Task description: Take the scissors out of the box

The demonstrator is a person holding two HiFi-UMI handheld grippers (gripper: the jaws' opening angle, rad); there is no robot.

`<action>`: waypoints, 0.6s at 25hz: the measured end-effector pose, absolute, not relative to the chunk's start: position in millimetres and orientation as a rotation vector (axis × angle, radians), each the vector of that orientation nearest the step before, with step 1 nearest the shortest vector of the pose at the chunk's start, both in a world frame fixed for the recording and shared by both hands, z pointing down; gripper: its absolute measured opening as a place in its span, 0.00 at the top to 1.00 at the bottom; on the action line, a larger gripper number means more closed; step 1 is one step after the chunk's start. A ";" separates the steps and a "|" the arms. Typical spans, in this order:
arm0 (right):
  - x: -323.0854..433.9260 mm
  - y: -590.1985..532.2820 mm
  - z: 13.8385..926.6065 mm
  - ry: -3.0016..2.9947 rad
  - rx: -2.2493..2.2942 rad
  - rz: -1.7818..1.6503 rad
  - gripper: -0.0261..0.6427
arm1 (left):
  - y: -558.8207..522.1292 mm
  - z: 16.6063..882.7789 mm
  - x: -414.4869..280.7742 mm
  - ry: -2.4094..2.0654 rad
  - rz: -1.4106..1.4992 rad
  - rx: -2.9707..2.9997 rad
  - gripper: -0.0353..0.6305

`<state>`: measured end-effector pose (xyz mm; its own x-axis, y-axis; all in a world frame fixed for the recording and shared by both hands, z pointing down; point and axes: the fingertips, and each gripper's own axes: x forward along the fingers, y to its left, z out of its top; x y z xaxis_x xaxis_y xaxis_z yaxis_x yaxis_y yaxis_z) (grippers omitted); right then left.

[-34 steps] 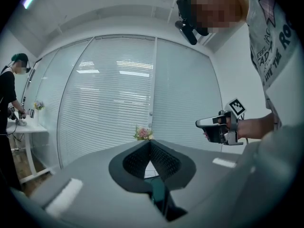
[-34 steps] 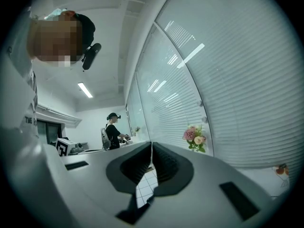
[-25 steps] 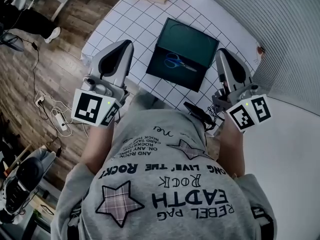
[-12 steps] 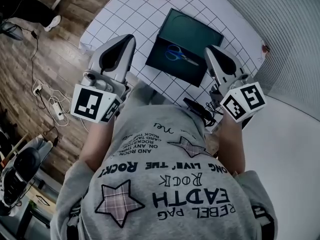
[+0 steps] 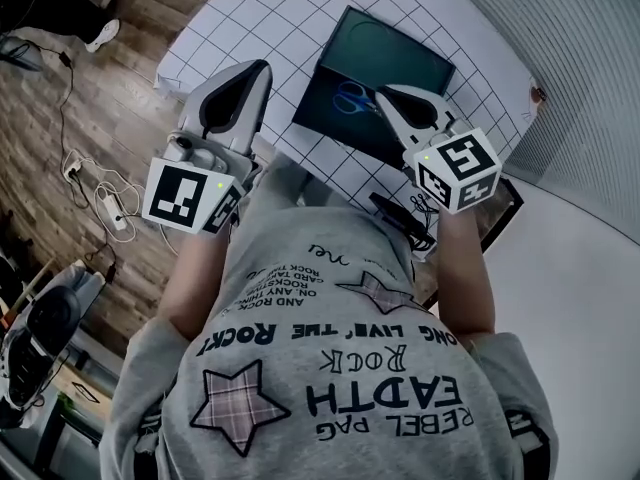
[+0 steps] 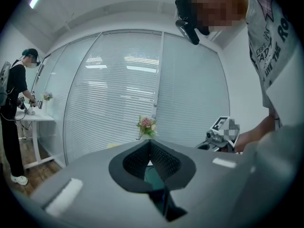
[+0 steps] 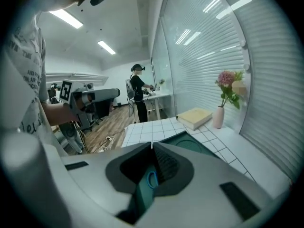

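The dark green open box [image 5: 400, 58] lies on the white grid-patterned table [image 5: 260, 18]. Inside it lie the blue-handled scissors [image 5: 350, 96], partly hidden by my right gripper [image 5: 382, 92], which hovers over the box's near half with its jaws shut and empty. In the right gripper view the blue handle [image 7: 151, 178] shows below the right gripper [image 7: 152, 145], with the box [image 7: 190, 141] ahead. My left gripper [image 5: 262, 66] hangs left of the box over the table's near edge, shut on nothing. In its own view the left gripper [image 6: 150, 142] has its tips together.
A tan book [image 7: 194, 118] and a vase of pink flowers [image 7: 223, 99] stand at the table's far side. Another person [image 7: 139, 96] works at a distant table. Cables and a power strip [image 5: 105, 203] lie on the wooden floor at the left.
My right gripper has swung left and forward, from beside the box to above its near half and the scissors. The left gripper has hardly moved.
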<state>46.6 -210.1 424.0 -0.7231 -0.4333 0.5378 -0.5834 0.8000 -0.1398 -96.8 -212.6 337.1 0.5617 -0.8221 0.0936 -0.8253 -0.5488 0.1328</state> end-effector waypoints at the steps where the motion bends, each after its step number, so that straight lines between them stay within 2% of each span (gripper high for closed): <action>1: 43.6 -210.6 429.8 -2.485 0.738 0.412 0.94 | -213.3 339.4 -97.3 -1.398 0.036 2.627 0.94; 15: 10.6 -204.6 506.3 -2.351 0.496 0.294 0.94 | -216.7 355.0 -105.9 -1.394 0.053 2.598 0.94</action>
